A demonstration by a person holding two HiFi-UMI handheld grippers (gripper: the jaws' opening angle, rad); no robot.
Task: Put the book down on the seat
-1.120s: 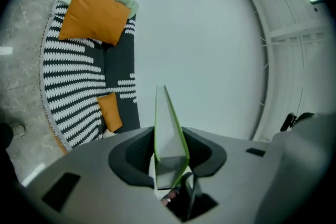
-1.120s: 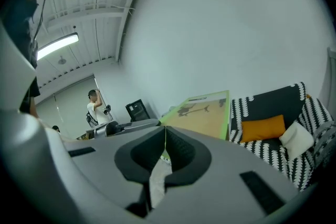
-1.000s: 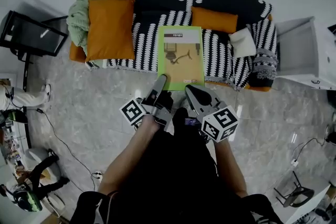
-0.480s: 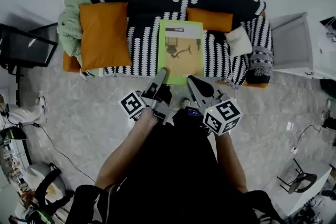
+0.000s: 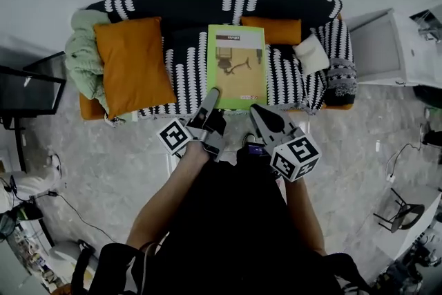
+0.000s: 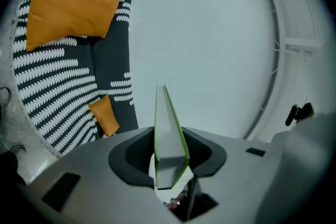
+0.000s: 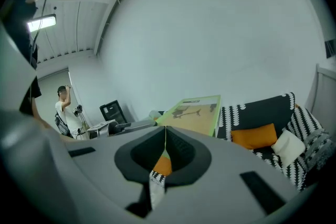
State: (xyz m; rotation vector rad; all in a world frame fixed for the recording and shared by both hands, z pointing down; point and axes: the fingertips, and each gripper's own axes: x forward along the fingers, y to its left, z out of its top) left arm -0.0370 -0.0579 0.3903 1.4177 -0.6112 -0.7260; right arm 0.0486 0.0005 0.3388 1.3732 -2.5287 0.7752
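The green book (image 5: 237, 65) with a tan picture on its cover hangs over the middle seat of the black-and-white patterned sofa (image 5: 186, 72). My left gripper (image 5: 213, 94) is shut on the book's near left corner. In the left gripper view the book (image 6: 168, 134) stands edge-on between the pads of the left gripper (image 6: 168, 152). My right gripper (image 5: 256, 111) is at the book's near right corner, jaws shut with nothing between them. In the right gripper view the cover (image 7: 194, 113) lies just beyond the right gripper (image 7: 165, 136). Whether the book rests on the seat is hidden.
A large orange cushion (image 5: 131, 62) and a green blanket (image 5: 79, 55) lie at the sofa's left end. A small orange cushion (image 5: 276, 31) and a white cushion (image 5: 311, 54) lie on the right. A white cabinet (image 5: 376, 48) stands beside it. A person (image 7: 63, 107) stands far off.
Both grippers and the book have moved forward over the sofa. The book's near edge, which overhung the floor, now lies over the seat. The left grip is unchanged.
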